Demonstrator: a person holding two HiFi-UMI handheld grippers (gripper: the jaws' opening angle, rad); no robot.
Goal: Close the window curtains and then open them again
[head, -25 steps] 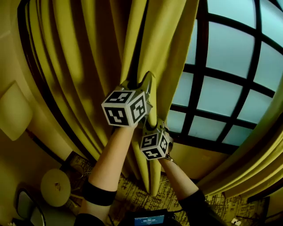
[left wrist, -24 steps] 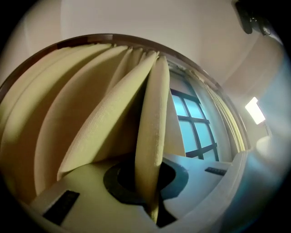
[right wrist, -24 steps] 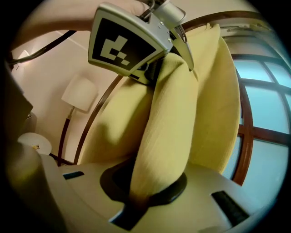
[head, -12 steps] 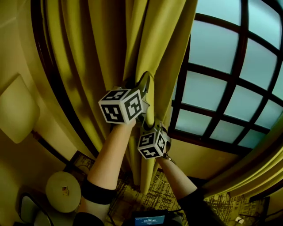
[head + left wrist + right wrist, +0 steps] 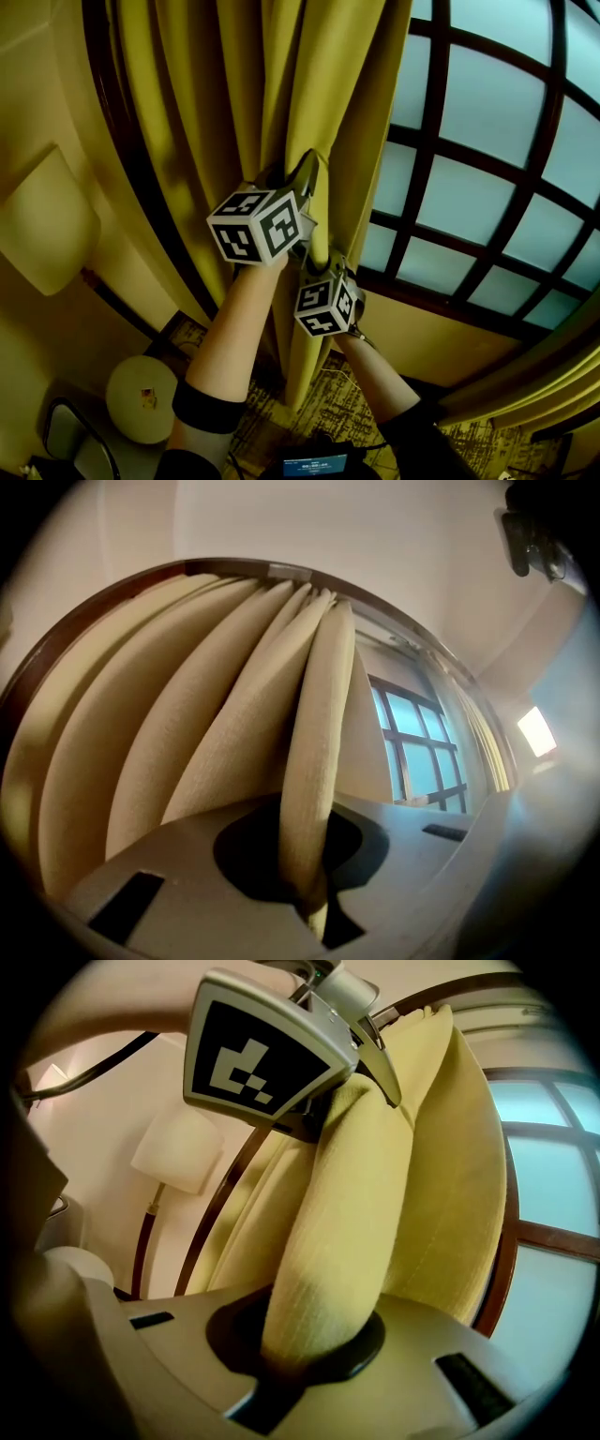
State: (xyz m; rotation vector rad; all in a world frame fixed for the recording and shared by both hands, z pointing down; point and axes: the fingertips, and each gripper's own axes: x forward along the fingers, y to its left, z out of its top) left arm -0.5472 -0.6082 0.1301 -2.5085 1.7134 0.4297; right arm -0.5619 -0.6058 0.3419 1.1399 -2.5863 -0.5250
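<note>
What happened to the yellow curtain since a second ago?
The left gripper and the right gripper dragged the curtain sideways toward the left side of the window, so a bit more glass shows next to its edge. Both stayed clamped on the curtain, with the left above the right.

— What stood behind?
— At the right, a window (image 5: 487, 122) with dark bars and pale, bright panes.
— And left?
— A cream wall (image 5: 37, 103) carried a lampshade (image 5: 47, 234); below, a round white table (image 5: 141, 398) stood on patterned carpet (image 5: 361, 408).
</note>
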